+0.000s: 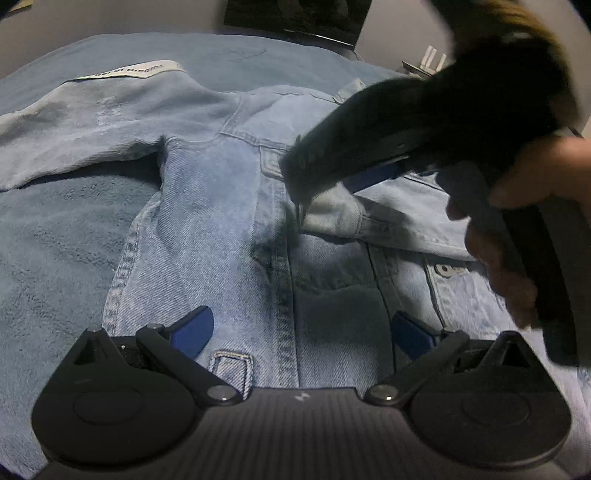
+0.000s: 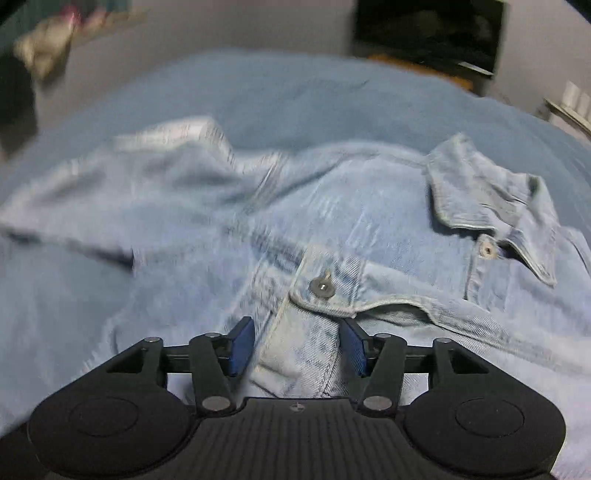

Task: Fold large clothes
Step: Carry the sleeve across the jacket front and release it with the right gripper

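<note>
A light blue denim jacket (image 1: 221, 206) lies spread on a blue blanket (image 1: 55, 240). One sleeve (image 1: 92, 122) stretches to the left. My left gripper (image 1: 301, 332) is open just above the jacket's lower front, holding nothing. My right gripper (image 2: 297, 347) has its blue pads on either side of a raised fold of denim (image 2: 299, 354) below a pocket flap with a metal button (image 2: 322, 286). It also shows in the left wrist view (image 1: 369, 158), held by a hand (image 1: 517, 229) above the jacket. The collar (image 2: 491, 199) lies at the right.
The blanket (image 2: 277, 96) covers a bed that fills most of both views. A dark screen (image 2: 428, 33) stands against the far wall. A white label (image 1: 133, 70) sits near the sleeve's far end.
</note>
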A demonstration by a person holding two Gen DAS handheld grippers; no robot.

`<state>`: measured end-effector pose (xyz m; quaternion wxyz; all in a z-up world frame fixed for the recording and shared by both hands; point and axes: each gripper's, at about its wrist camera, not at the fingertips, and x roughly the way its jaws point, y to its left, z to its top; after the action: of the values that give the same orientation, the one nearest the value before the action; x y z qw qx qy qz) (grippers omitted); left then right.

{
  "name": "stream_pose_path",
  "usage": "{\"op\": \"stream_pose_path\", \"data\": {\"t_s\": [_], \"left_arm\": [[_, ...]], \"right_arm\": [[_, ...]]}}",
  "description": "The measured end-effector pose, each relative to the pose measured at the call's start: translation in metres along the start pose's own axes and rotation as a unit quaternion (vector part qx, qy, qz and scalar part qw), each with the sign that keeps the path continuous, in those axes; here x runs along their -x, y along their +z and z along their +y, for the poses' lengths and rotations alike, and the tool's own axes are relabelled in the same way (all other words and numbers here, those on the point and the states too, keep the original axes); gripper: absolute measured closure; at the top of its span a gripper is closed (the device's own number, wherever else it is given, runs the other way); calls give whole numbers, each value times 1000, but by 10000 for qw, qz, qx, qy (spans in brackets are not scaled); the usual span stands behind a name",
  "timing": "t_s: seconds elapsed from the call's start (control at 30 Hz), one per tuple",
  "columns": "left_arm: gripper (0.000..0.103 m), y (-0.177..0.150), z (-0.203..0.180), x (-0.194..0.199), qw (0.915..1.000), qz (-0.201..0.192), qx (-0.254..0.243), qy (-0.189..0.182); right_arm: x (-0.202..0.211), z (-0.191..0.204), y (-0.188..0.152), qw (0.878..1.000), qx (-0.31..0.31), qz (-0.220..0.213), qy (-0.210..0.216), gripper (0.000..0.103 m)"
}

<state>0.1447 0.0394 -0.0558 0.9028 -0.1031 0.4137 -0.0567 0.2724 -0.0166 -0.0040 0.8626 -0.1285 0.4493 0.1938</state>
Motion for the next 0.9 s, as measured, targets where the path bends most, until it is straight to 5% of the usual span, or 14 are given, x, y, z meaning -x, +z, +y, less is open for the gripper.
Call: {"op": "stream_pose_path", "data": {"t_s": [0.03,0.1,0.17,0.27,0.43,0.5,0.57,0.63,0.7,0.9], "left_arm": [[0,1,-2,0,9999,38,-128,61],[0,0,-6,-2,9990,111,-405,181],[0,-3,-12,-5,9976,131,-615,277],[0,-5,-15,-5,9969,116,-744,243],[0,-6,-12,-4,9976,115,-656,176],[0,-7,-12,-3,9975,119,-675,174],[0,-7,-11,-3,9976,123,-656,155],[0,-6,-10,-3,9979,119,-626,133],[0,-6,-8,-2,9982,89,-582,114],[0,6,-2,18,9964,-757,-346,-137]], "right_arm": [[-3,1,0,9999,86,63,-47,59],[-4,-2,2,9997,47,120,-196,86],[4,-9,6,9996,-288,6,23,96],[20,-6,13,9976,-499,-320,348,97],[29,24,24,9928,-327,-470,1050,97],[22,33,23,9937,-266,-228,1063,80],[28,29,17,9934,-353,-415,1006,64],[44,14,5,9900,-626,-760,1010,59],[62,-5,-11,9869,-833,-1107,828,55],[98,-85,-78,9703,-1427,-1690,-977,56]]}}
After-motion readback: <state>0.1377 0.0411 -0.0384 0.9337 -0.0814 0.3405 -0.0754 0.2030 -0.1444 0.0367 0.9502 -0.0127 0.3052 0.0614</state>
